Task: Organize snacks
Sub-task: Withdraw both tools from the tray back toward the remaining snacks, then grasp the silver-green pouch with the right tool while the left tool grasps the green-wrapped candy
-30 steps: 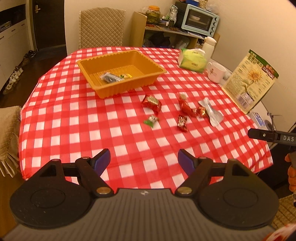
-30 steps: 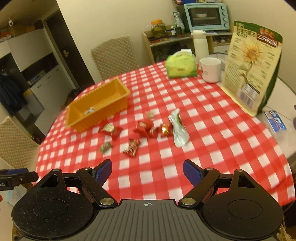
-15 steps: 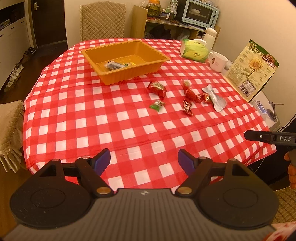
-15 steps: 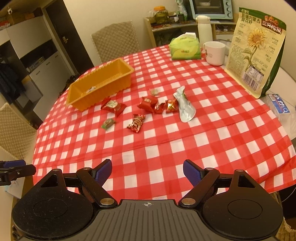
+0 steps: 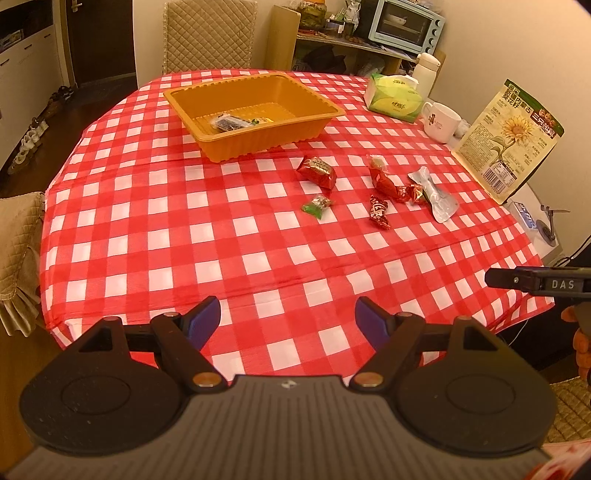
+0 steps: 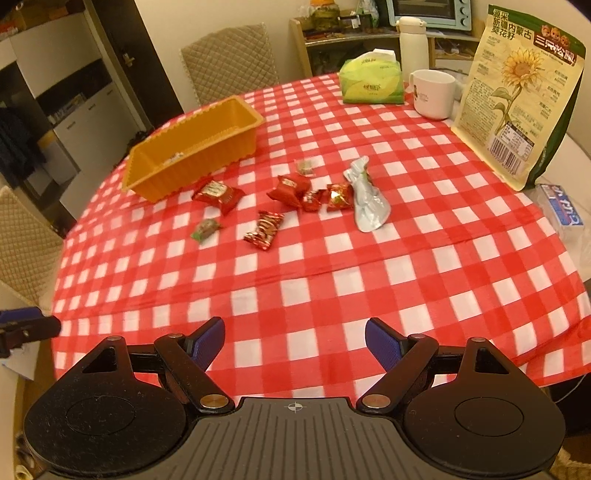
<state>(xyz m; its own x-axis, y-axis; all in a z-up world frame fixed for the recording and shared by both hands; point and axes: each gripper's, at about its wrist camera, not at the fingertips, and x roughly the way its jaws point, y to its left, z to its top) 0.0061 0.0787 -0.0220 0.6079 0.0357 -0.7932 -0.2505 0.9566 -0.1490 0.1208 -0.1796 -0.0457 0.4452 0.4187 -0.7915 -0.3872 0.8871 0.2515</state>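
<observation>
An orange tray (image 5: 221, 149) (image 6: 207, 162) stands on the red checked table and holds a few wrapped snacks (image 5: 231, 122). Several snacks lie loose to its right: a red packet (image 5: 317, 171) (image 6: 218, 193), a small green candy (image 5: 317, 206) (image 6: 205, 229), red candies (image 5: 379, 212) (image 6: 264, 229) and a silver pouch (image 5: 436, 196) (image 6: 365, 202). My left gripper (image 5: 288, 321) is open and empty over the table's near edge. My right gripper (image 6: 294, 341) is open and empty, also at the near edge, far from the snacks.
A sunflower-seed bag (image 5: 508, 142) (image 6: 517, 96), a white mug (image 5: 441, 122) (image 6: 432, 93), a green tissue pack (image 5: 393, 100) (image 6: 371, 83) and a thermos (image 6: 413, 44) stand at the table's right side. Padded chairs (image 5: 208, 35) (image 6: 229, 61) stand around it.
Both grippers have drawn back and risen, so more of the table and its near edge shows. Both stay open. Nothing on the table has moved.
</observation>
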